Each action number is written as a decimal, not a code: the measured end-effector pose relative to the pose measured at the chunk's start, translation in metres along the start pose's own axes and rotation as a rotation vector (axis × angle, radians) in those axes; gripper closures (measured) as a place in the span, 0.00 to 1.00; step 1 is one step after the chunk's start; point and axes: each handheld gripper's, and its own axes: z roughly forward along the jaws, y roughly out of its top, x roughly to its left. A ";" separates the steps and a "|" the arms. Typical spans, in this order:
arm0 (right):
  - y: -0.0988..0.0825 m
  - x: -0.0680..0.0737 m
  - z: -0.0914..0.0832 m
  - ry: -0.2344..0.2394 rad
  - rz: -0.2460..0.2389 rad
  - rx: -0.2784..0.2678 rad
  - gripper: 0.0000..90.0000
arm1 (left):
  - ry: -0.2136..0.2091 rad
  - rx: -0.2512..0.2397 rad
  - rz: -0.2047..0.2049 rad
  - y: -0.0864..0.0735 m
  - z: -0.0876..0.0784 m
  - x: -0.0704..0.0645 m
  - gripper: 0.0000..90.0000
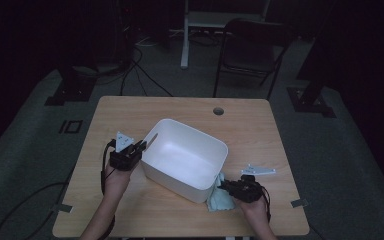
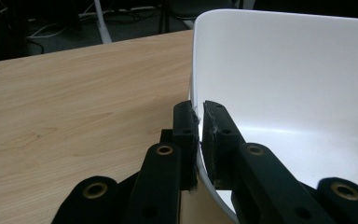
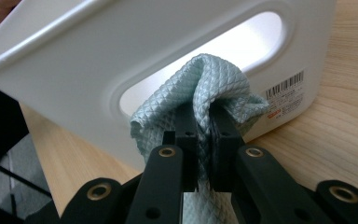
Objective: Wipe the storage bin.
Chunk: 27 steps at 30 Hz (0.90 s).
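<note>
White plastic tub (image 1: 186,159) sits mid-table on the wooden table (image 1: 130,107), turned at an angle. Left gripper (image 1: 141,145) at the tub's left end — jaws clamped on the rim (image 2: 195,100), one jaw outside the wall, one inside. Right gripper (image 1: 223,187) at the tub's near right corner — jaws pinched on a bunched pale-green waffle cloth (image 3: 214,88), pressed up against the tub's handle cut-out (image 3: 200,60). Barcode label (image 3: 285,88) just right of the cut-out. Cloth hangs down the tub's outer wall to the tabletop.
</note>
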 end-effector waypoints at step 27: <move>0.002 0.042 -0.036 0.104 -0.040 -0.110 0.94 | 0.046 -0.003 -0.018 0.000 -0.001 -0.003 0.94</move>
